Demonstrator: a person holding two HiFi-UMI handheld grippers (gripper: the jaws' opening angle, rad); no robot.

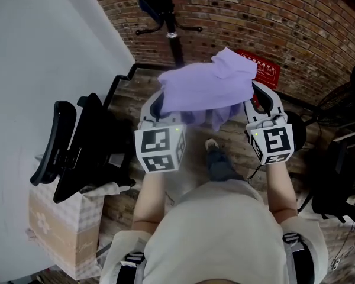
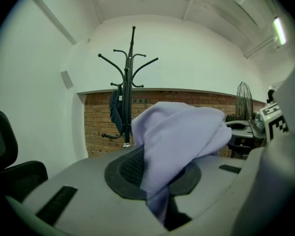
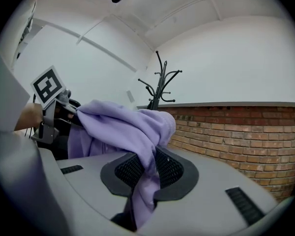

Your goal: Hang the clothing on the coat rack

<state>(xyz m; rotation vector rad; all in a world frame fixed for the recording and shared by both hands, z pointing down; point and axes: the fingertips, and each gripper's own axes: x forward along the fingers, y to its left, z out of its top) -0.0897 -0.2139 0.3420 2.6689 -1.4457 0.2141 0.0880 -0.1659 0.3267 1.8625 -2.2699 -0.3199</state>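
Lilac garment [image 1: 204,87] gripped, coat rack [image 2: 130,85] in bg

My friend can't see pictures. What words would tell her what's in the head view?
Seen from above, a person holds a purple garment between a left claw and a right claw, each shut on it. Ahead stands a black coat rack by a brick wall; a black office chair is at the left.

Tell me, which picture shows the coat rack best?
The left gripper view: the coat rack stands nearly whole, hooks down to legs. The right gripper view shows only its top, above the clothing. The head view catches just its lower pole and legs.
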